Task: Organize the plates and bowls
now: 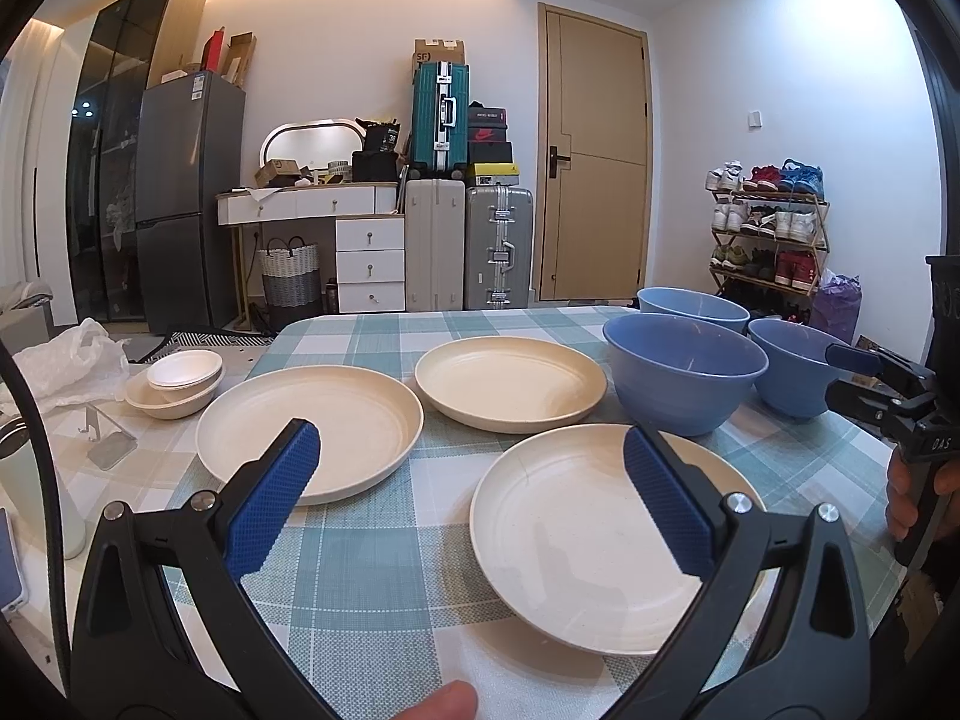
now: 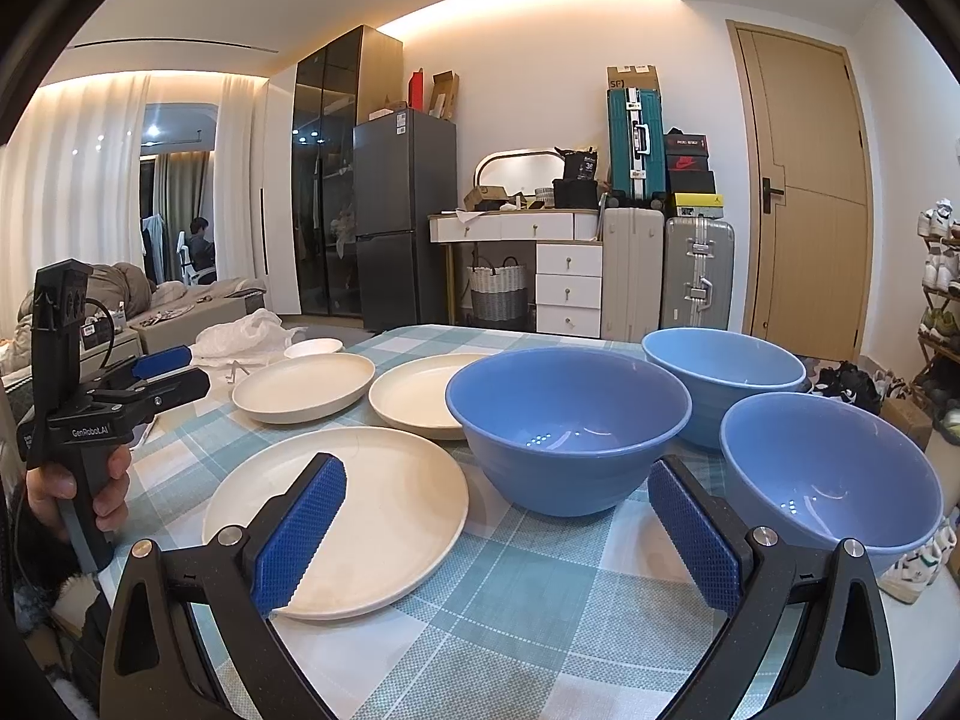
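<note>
Three cream plates [image 1: 606, 540] fill the table's [image 1: 372, 588] near and middle stretch, while three blue bowls [image 2: 570, 426] crowd its far right corner, leaving bare checked cloth along the near edge. Left gripper [image 1: 471, 504] and right gripper [image 2: 495, 531] both hover wide apart, holding nothing.

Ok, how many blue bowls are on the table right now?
3. One large bowl sits mid-table beside the cream plates, a lighter one behind it near the far edge, and a third at the right edge. All upright, none stacked; none seem hidden.
</note>
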Demonstrator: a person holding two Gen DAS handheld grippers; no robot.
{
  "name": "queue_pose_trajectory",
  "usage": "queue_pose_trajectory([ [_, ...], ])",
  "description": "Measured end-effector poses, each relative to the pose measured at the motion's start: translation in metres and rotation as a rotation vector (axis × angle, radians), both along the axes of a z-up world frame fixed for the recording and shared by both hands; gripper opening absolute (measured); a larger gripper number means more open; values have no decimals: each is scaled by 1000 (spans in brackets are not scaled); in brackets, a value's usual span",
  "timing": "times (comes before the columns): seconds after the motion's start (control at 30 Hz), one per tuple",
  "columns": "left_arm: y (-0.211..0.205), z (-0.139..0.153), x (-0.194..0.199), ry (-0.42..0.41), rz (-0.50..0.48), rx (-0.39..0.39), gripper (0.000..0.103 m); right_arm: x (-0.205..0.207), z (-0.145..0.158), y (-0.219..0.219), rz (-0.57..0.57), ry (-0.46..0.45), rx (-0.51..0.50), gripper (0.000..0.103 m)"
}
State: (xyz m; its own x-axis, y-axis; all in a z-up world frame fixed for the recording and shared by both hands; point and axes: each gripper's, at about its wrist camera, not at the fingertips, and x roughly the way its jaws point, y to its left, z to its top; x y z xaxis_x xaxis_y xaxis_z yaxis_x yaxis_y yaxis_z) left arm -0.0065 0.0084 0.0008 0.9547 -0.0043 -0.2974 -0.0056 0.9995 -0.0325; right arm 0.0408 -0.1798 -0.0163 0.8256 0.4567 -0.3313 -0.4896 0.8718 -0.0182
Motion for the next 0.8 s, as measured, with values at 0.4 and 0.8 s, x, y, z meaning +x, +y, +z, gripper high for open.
queue_pose_trajectory([
  [0.4,2,2,4,5,2,-11,101,1,0,-2,-2,4,5,103],
  [0.8,3,2,3,4,3,-14,101,0,0,-3,-3,3,4,103],
])
